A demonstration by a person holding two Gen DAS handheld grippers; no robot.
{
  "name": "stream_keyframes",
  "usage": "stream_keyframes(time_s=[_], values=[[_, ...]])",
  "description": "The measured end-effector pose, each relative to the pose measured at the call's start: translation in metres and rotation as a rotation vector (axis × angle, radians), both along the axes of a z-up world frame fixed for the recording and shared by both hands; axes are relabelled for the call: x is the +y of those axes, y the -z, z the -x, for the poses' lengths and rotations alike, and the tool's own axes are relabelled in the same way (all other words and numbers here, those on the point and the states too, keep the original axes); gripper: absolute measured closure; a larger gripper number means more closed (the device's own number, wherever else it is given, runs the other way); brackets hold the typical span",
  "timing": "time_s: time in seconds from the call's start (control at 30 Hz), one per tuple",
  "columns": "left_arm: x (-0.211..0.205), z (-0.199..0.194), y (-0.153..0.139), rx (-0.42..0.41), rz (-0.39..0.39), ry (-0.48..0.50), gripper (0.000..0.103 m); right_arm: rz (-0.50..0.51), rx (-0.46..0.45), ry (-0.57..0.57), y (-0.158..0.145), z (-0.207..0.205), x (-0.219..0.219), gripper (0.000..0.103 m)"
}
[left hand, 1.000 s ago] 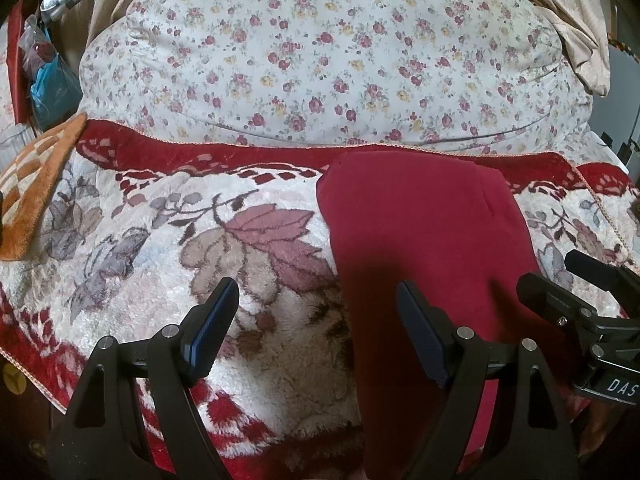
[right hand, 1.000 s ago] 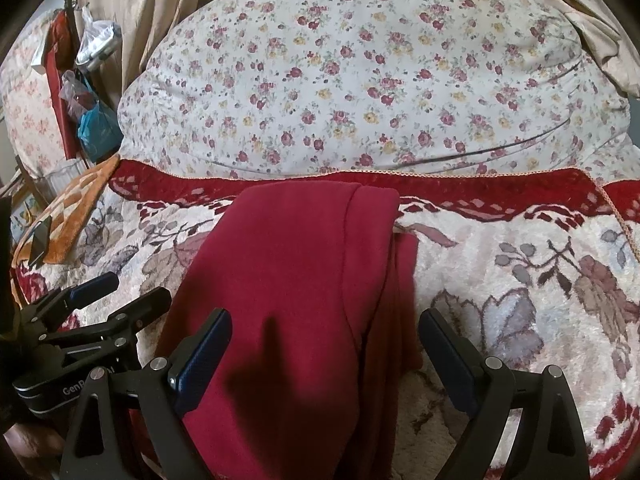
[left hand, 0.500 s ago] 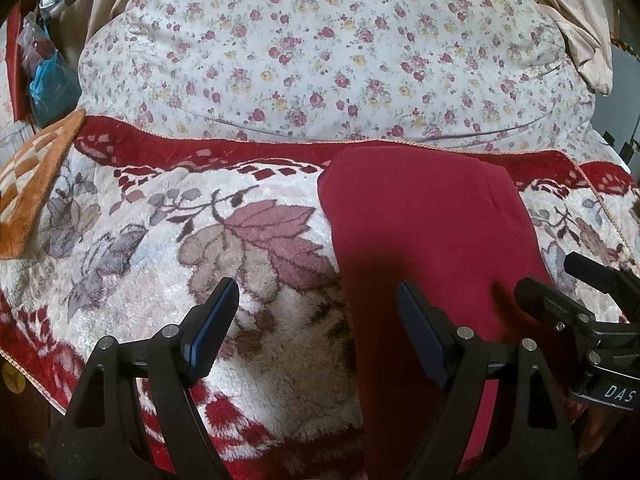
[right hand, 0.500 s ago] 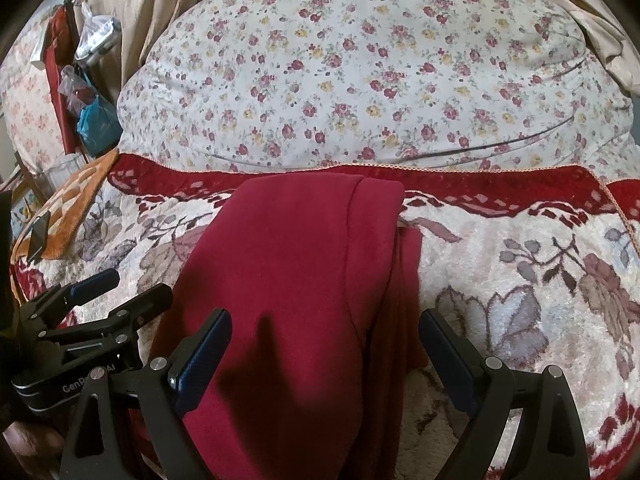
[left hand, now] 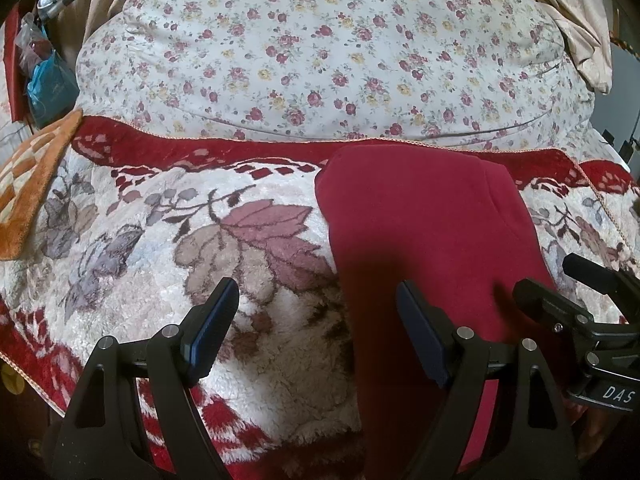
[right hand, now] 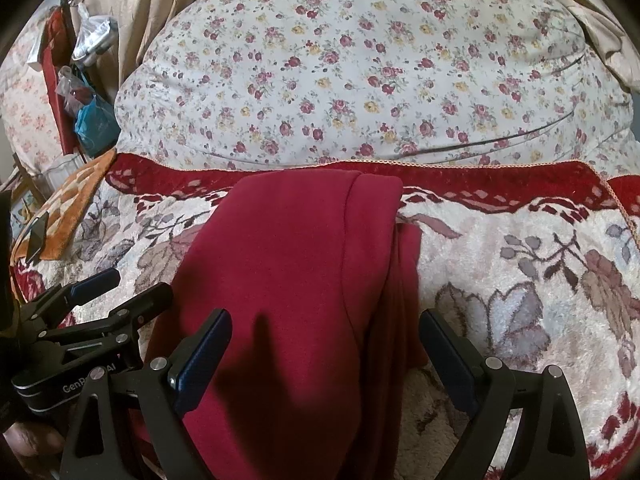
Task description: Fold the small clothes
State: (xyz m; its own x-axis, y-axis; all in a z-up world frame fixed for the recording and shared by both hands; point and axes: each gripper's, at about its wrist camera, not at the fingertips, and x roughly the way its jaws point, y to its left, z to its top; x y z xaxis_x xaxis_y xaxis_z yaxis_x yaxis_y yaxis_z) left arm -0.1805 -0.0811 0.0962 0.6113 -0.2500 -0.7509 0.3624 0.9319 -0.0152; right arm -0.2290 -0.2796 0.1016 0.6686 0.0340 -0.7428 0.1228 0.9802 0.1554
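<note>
A red garment point(left hand: 424, 240) lay folded in a long strip on the plush blanket point(left hand: 168, 240), in the centre-right of the left wrist frame and in the middle of the right wrist frame point(right hand: 288, 280). Its far end almost reached the blanket's red border, just below the floral duvet point(left hand: 328, 52).

The left claw point(left hand: 316, 328) was wide open and held nothing; its right finger was over the garment's left edge, its left finger over the blanket. The right claw point(right hand: 324, 356) was also wide open and empty, with the garment's near part between its fingers. An orange checked cloth point(left hand: 28, 184) lay at the left edge of the frame.
</note>
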Motion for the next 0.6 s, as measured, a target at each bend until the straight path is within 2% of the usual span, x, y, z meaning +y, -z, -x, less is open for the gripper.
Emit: stream_keyframes(time_s=[0.33, 0.6], values=[[0.000, -0.001, 0.000, -0.002, -0.001, -0.001, 0.022, -0.003, 0.011, 0.000, 0.003, -0.004, 0.000, 0.010], [0.007, -0.021, -0.004, 0.018, 0.030, -0.004, 0.022, 0.009, 0.007, -0.015, 0.001, -0.012, -0.005, 0.010]])
